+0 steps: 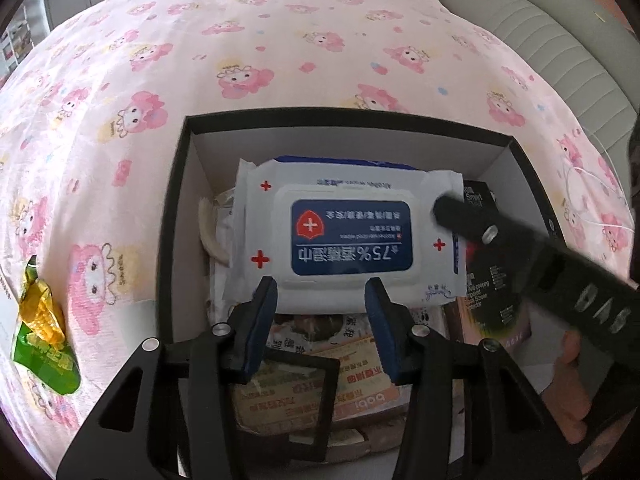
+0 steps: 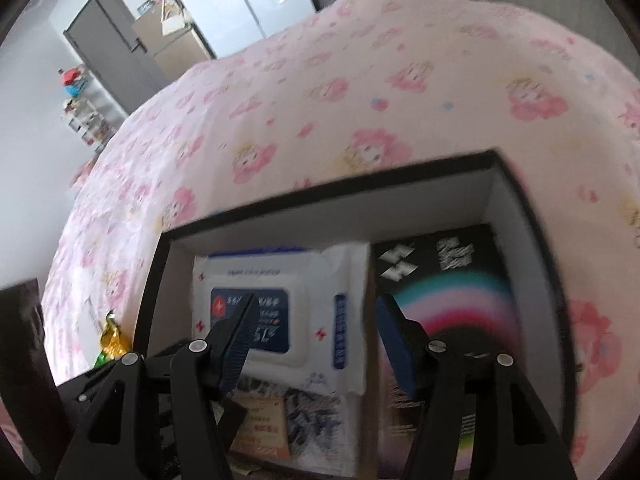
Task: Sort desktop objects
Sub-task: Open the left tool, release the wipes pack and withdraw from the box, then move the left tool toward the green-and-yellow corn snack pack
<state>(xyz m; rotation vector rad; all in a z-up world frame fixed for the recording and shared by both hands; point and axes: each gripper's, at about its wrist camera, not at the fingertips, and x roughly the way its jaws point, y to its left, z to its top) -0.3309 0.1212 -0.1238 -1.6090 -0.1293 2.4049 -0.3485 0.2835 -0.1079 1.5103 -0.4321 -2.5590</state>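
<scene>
Two grippers were seen working over a pink cloth printed with cartoon figures [image 1: 248,52], which covered the whole surface. On that cloth a black rectangular box with white inner walls [image 1: 182,184] was set, and several things were packed in it. Uppermost, a white soft pack of wet wipes with a blue label and red crosses [image 1: 344,236] was laid flat toward the box's far wall. Beside it, against the right wall, a black carton printed with a rainbow arc [image 2: 452,292] was lodged. Beneath the wipes, printed paper packets [image 1: 316,384] were partly seen. The left gripper [image 1: 322,286] was held just at the near edge of the wipes pack, its blue pads apart and pressing on nothing. The right gripper [image 2: 316,312] was poised over the pack's right end, jaws spread, with nothing clamped. Outside the box, to its left, a green and gold foil wrapper [image 1: 40,328] was left on the cloth.
</scene>
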